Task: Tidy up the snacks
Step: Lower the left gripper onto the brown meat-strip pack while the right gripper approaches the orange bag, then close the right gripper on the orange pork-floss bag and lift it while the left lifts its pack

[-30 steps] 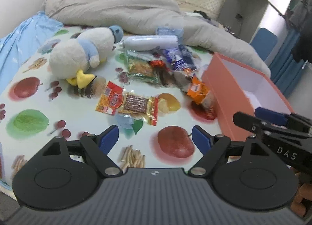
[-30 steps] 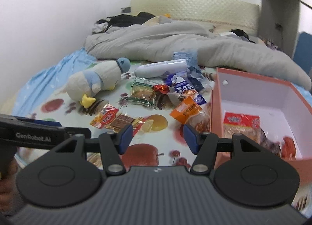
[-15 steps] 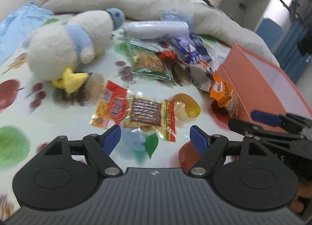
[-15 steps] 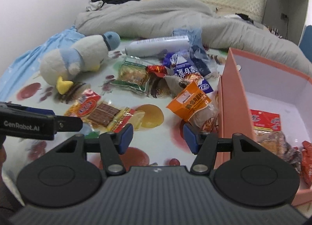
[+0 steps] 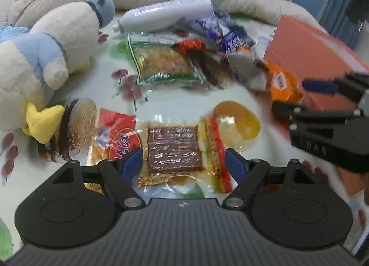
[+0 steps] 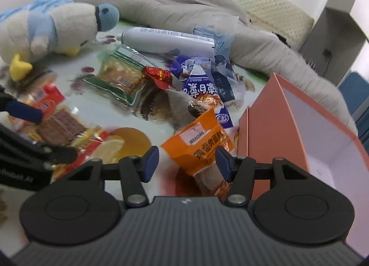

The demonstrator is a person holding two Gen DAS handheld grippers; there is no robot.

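Snack packs lie on a fruit-print sheet. My left gripper (image 5: 184,164) is open, its fingers on either side of a clear pack with a brown slab (image 5: 174,148) and red-yellow ends. My right gripper (image 6: 187,161) is open around the top of an orange snack pack (image 6: 198,148), which lies beside the salmon-pink box (image 6: 272,132). The orange pack (image 5: 282,83) and box (image 5: 306,58) show at the right in the left wrist view. A green-edged pack (image 5: 161,63), a red foil sweet (image 6: 158,74) and a blue-white bag (image 6: 203,86) lie further back.
A white and blue plush duck (image 5: 46,53) lies at the left. A white tube (image 5: 166,12) lies behind the snacks. A grey duvet (image 6: 173,10) is bunched along the back. The right gripper's body (image 5: 332,125) crosses the right of the left wrist view.
Both grippers have moved forward and down. The left has closed in on the brown-slab pack, the right on the orange pack. Both stay open.
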